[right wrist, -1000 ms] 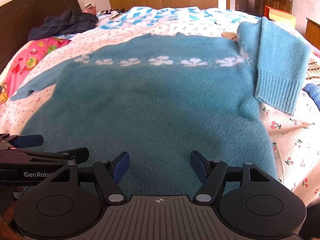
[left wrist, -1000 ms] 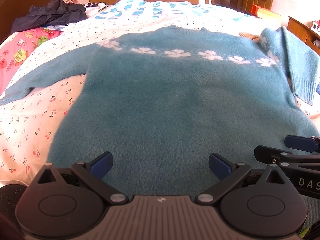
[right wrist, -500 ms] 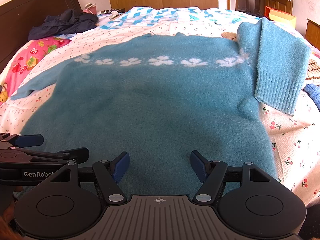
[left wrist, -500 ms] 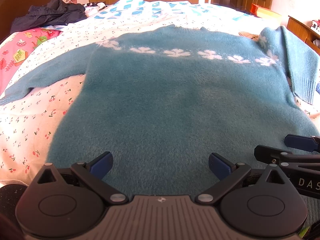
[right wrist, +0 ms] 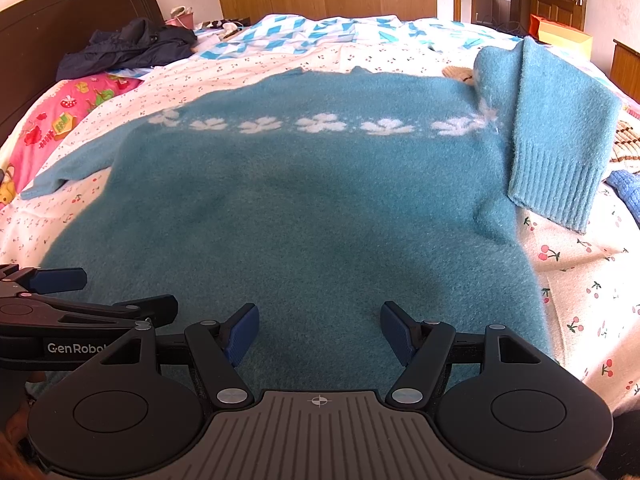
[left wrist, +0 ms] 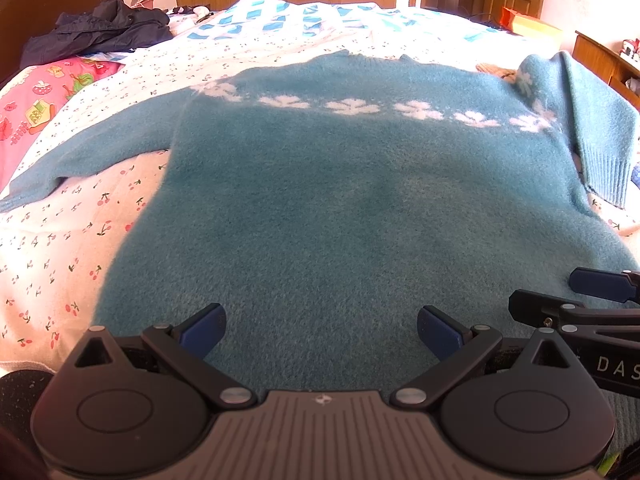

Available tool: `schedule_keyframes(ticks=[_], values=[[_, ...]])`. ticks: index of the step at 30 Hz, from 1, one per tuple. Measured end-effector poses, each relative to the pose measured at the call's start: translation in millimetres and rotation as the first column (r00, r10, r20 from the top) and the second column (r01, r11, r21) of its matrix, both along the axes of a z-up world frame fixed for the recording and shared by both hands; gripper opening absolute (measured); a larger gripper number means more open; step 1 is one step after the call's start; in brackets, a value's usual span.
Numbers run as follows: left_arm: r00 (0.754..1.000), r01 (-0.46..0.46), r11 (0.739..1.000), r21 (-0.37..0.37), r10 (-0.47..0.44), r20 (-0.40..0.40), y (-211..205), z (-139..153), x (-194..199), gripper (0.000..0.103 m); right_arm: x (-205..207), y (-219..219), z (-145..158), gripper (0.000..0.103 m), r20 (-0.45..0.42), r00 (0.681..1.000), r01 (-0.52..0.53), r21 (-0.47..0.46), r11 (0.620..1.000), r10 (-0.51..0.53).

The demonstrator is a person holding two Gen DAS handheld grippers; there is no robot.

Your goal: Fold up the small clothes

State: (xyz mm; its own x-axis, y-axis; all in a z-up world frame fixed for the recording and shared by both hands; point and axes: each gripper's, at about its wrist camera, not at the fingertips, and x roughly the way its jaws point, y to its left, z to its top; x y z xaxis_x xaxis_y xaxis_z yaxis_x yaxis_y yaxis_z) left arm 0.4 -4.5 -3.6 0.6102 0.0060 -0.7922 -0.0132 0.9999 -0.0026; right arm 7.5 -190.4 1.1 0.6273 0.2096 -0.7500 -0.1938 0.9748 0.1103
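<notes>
Both grippers wide over sweater (left wrist: pixel 340 208)

A wide bed (right wrist: pixel 576 280) under a white cherry-print sheet (left wrist: pixel 52 264), dark wooden headboard (right wrist: pixel 60 28) at the left. Spread flat across the middle, a fuzzy teal sweater (right wrist: pixel 304 208) with a white flower band; left sleeve stretched out over the sheet, right sleeve (right wrist: pixel 560 136) folded back on itself, ribbed cuff nearest. Farther back, a blue-and-white diamond quilt (right wrist: pixel 316 32). At the left, a pink cartoon-print cloth (left wrist: pixel 28 104) and a crumpled dark jacket (left wrist: pixel 100 28).
</notes>
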Motion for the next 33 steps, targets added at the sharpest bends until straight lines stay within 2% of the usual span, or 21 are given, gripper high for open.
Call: schedule_keyframes(ticks=[15, 21, 24, 27, 33], values=[[1.000, 0.003, 1.000, 0.002, -0.003, 0.006, -2.6, 2.1, 0.9, 0.103, -0.1, 0.0, 0.0, 0.068, 0.002, 1.000, -0.001, 0.000, 1.000, 0.001], [0.999, 0.034, 0.999, -0.034, -0.034, 0.017, -2.8, 8.9, 5.9, 0.103, 2.4, -9.0, 11.2, 0.068, 0.040, 0.999, -0.013, -0.009, 1.000, 0.013], [0.998, 0.047, 0.998, -0.039, -0.045, 0.039, -5.0, 15.1, 7.0, 0.103, 5.7, -23.8, 21.5, 0.068, 0.068, 0.998, -0.016, -0.019, 1.000, 0.017], [0.998, 0.065, 0.996, -0.065, -0.063, 0.031, -8.5, 18.5, 13.3, 0.103, 11.7, -43.7, 32.9, 0.067, 0.111, 0.994, -0.005, -0.096, 0.995, 0.016], [0.992, 0.117, 0.990, -0.085, -0.113, 0.053, -27.5, 27.7, 30.6, 0.103, 29.8, -101.6, 48.4, 0.067, 0.157, 0.985, 0.101, -0.159, 0.982, -0.075]])
